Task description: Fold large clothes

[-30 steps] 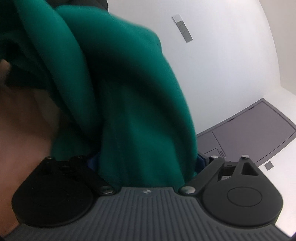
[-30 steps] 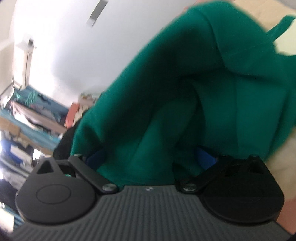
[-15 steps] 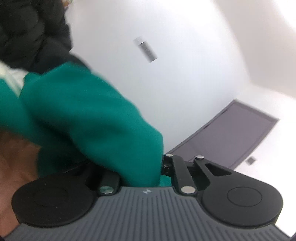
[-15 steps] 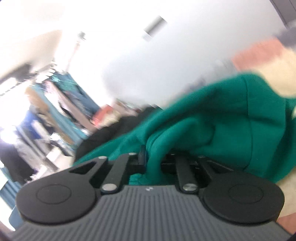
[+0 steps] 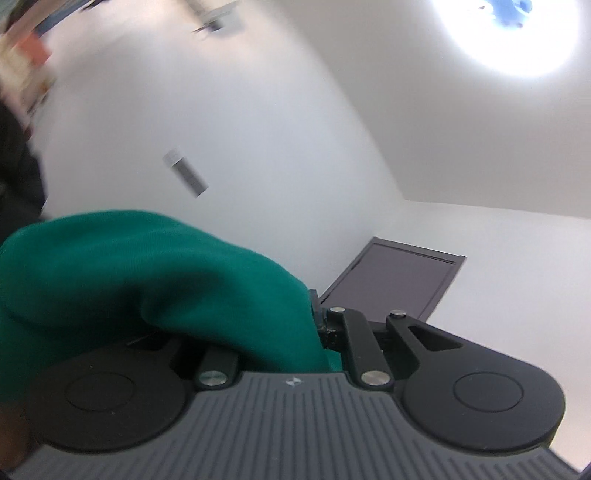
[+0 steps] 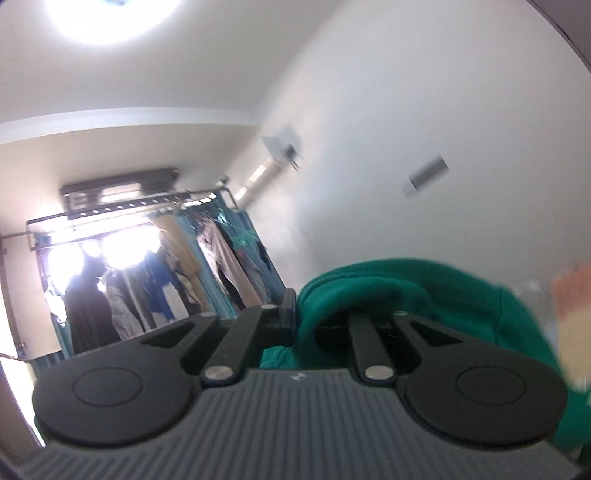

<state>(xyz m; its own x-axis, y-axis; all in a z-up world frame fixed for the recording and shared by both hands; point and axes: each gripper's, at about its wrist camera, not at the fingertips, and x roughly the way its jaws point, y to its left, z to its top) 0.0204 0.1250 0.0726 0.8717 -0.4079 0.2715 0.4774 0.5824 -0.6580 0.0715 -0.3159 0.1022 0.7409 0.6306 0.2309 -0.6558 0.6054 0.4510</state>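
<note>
A large green garment (image 5: 122,277) is pinched in both grippers and lifted high, with both cameras tilted up toward the ceiling. My left gripper (image 5: 295,332) is shut on a thick fold of it; the cloth drapes over the left finger and hides it. My right gripper (image 6: 306,321) is shut on another fold of the green garment (image 6: 424,295), which bulges over the right finger and falls away to the right. The rest of the garment hangs below both views, out of sight.
A white wall with a dark door (image 5: 391,284) faces the left gripper, under a bright ceiling light (image 5: 517,33). In the right wrist view a clothes rack with hanging garments (image 6: 166,258) stands by a bright window at the left.
Both grippers have closed on the green cloth and risen, tilting upward. The garment, which filled both views a second ago, now shows only low in each frame.
</note>
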